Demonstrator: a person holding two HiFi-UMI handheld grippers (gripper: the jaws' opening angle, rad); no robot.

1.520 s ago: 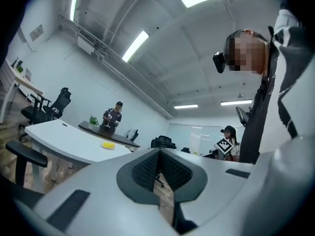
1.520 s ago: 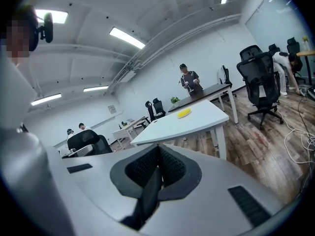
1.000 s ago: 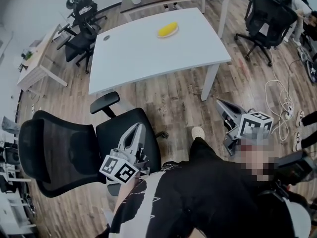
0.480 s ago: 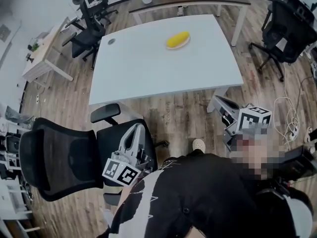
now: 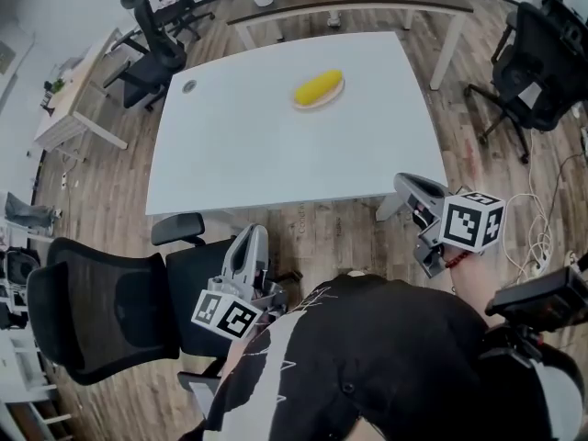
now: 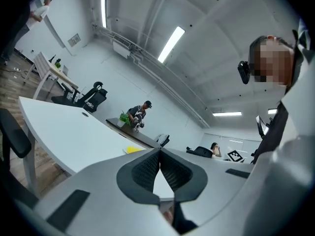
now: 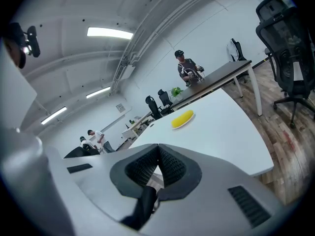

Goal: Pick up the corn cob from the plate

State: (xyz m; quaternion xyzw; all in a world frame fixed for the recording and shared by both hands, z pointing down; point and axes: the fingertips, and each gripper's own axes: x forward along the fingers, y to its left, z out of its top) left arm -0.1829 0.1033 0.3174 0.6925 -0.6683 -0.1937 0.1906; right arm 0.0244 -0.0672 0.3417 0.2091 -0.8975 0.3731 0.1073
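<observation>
The corn cob [image 5: 319,87] lies on its plate [image 5: 308,106] toward the far side of the white table [image 5: 239,154], well apart from both grippers, so the pick-up looks barely begun. The left gripper [image 5: 254,235] hangs above an office chair [image 5: 101,310] and the right gripper [image 5: 405,185] is near the table's front corner. Each has its jaws pressed together on nothing, probably just carried that way, since one must spread once within reach.

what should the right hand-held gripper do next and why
Probably carry the right hand-held gripper forward over the table toward the corn: it is barely at the near edge, jaws together, and the corn lies on its plate far across.
</observation>
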